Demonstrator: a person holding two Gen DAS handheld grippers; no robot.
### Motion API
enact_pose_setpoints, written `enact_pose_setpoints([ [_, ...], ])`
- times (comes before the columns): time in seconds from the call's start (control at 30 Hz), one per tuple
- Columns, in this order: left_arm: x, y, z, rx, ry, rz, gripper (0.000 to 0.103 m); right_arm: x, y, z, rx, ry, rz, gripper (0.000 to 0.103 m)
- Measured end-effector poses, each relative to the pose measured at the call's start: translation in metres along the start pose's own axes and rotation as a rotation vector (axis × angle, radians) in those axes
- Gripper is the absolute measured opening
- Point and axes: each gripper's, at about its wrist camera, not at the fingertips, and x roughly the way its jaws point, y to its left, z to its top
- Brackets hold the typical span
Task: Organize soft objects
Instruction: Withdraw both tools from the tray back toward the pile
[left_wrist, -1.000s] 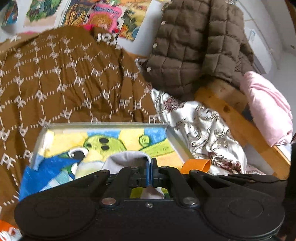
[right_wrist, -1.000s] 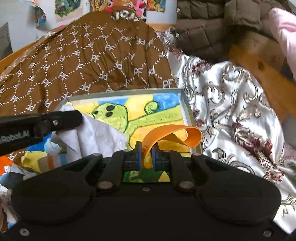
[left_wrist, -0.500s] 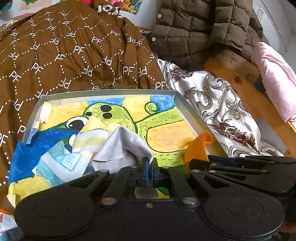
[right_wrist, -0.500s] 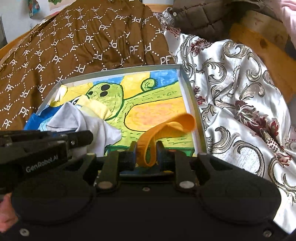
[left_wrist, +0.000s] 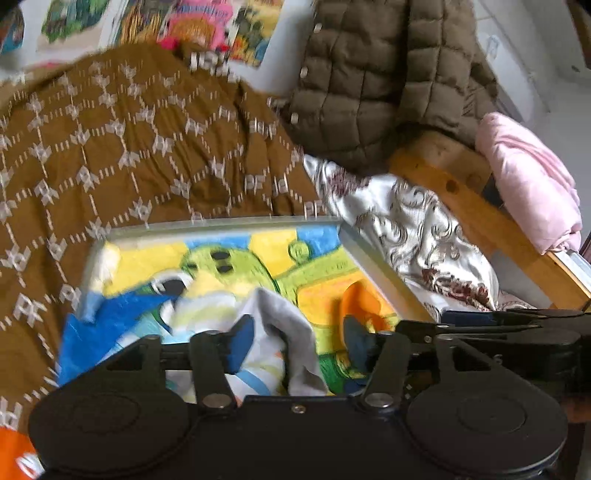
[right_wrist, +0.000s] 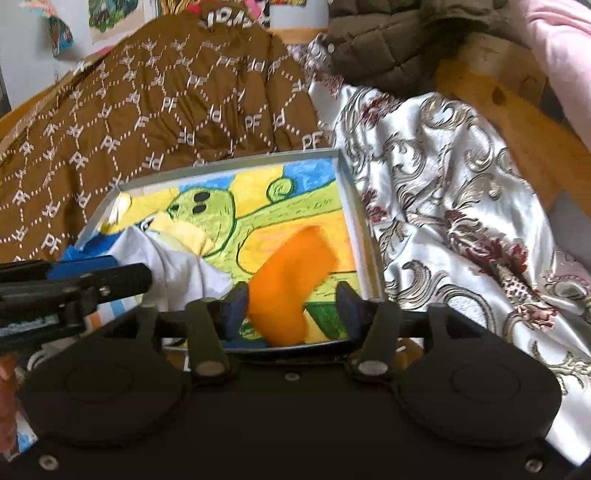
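Both grippers now opening, left gripper (left_wrist: 299, 341) releasing one grey cloth (left_wrist: 291, 332), right gripper (right_wrist: 291, 304) one orange band (right_wrist: 291, 273)

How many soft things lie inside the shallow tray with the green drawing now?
3 visible: a grey cloth between the opening left gripper jaws, an orange piece between the opening right gripper jaws, pale striped fabric beside the cloth. More may be hidden.

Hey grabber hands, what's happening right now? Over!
Both jaws opening. Left gripper letting go of grey cloth; right gripper dropping orange strip into painted tray. Nothing in the way.
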Motion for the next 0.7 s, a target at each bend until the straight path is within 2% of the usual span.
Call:
enact_pose_setpoints([
  [0.07,-0.008,0.001,0.002,0.036,-0.023,0.007,0.065,-0.009,-0.001,-0.001,0.025,-0.019,-0.003,0.062],
  [0.13,-0.017,0.002,0.004,0.07,-0.04,0.005,0.067,-0.019,0.001,-0.003,0.035,-0.038,0.0,0.067],
  [0.23,-0.034,0.007,0.008,0.091,-0.058,0.01,0.074,-0.038,0.012,-0.006,0.041,-0.082,-0.009,0.079],
  [0.27,-0.04,0.009,0.009,0.098,-0.065,0.007,0.078,-0.045,0.017,-0.007,0.045,-0.098,-0.013,0.087],
  [0.3,-0.047,0.01,0.011,0.106,-0.069,0.01,0.082,-0.052,0.023,-0.008,0.046,-0.112,-0.018,0.09],
  [0.33,-0.054,0.013,0.014,0.107,-0.072,0.018,0.084,-0.06,0.029,-0.008,0.041,-0.122,-0.013,0.091],
  [0.43,-0.078,0.021,0.021,0.128,-0.071,-0.04,0.088,-0.085,0.048,-0.006,0.041,-0.147,0.015,0.096],
  [0.5,-0.094,0.025,0.024,0.156,-0.077,-0.048,0.094,-0.102,0.06,-0.006,0.053,-0.168,0.018,0.097],
  [0.57,-0.114,0.031,0.025,0.184,-0.094,-0.065,0.096,-0.12,0.073,-0.006,0.044,-0.193,0.01,0.102],
  [0.7,-0.156,0.04,0.026,0.236,-0.152,-0.09,0.097,-0.157,0.095,-0.004,0.028,-0.201,-0.046,0.102],
])
